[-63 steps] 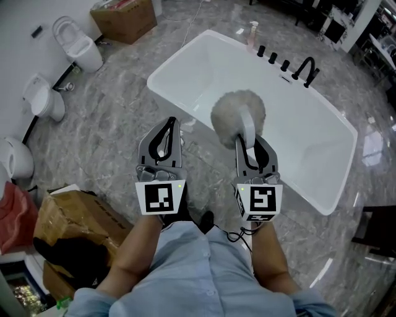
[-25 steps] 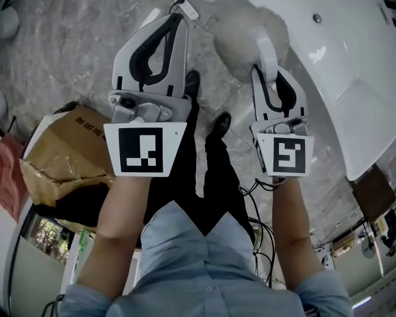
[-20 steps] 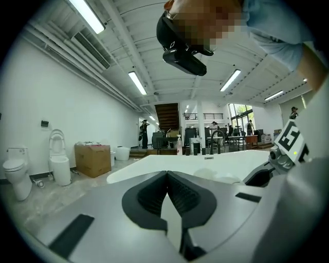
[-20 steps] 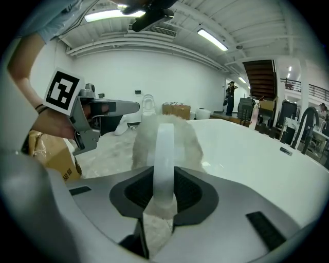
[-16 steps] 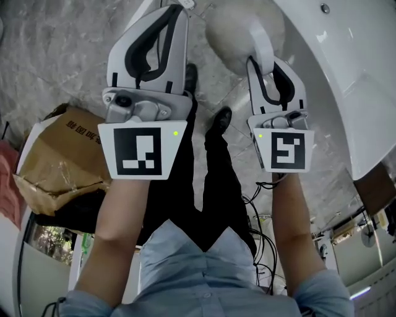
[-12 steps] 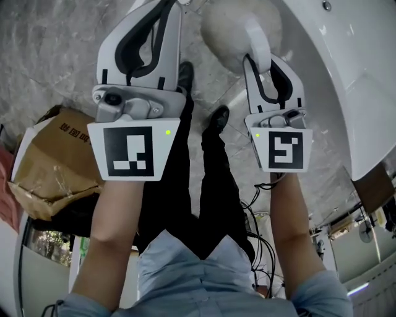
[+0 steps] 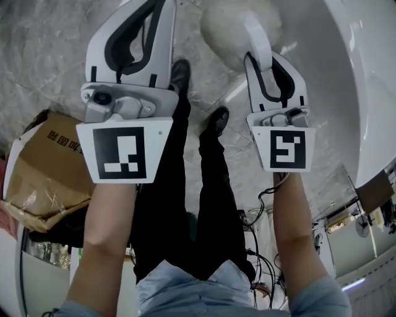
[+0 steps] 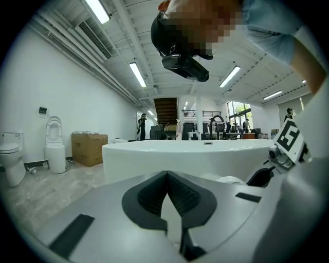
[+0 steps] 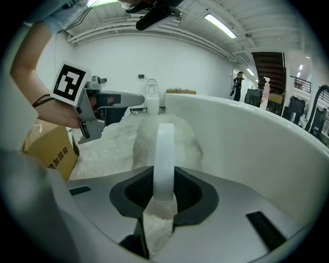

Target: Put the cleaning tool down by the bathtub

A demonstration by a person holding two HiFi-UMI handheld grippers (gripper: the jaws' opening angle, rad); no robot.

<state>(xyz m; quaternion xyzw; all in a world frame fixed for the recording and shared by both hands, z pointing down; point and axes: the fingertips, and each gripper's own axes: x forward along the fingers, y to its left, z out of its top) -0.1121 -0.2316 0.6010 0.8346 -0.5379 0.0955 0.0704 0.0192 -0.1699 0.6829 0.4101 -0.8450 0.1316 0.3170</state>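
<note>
Grey marble floor [image 7: 49, 56] under you, white tub [image 7: 365, 93] along your right, its outer wall close to the right gripper [image 7: 266, 65].

Right gripper: jaws clamped on the tool [image 7: 238, 28], pinching its flat white handle [image 9: 164, 154] at the near end. The handle sits edge-on between the pads and rises straight up the middle of the right gripper view.

Tool's long axis runs in line with the gripper, pointing away from you. Fluffy head [image 7: 226, 28] leads, handle trails back into the jaws. The head hangs over the floor just beside the tub wall [image 9: 247, 138], outside the tub. Can't tell if it touches the floor.

Left gripper [image 7: 145, 12]: jaws closed tip to tip, nothing between them [image 8: 167, 177]. You hold it level with the right one and to its left, aimed at the tub side [image 8: 195, 156].

Box [image 7: 37, 167] on the floor at your left, behind the left gripper. Your shoes [image 7: 216, 117] show between the two grippers. Toilet [image 8: 54, 146] by the far wall.
</note>
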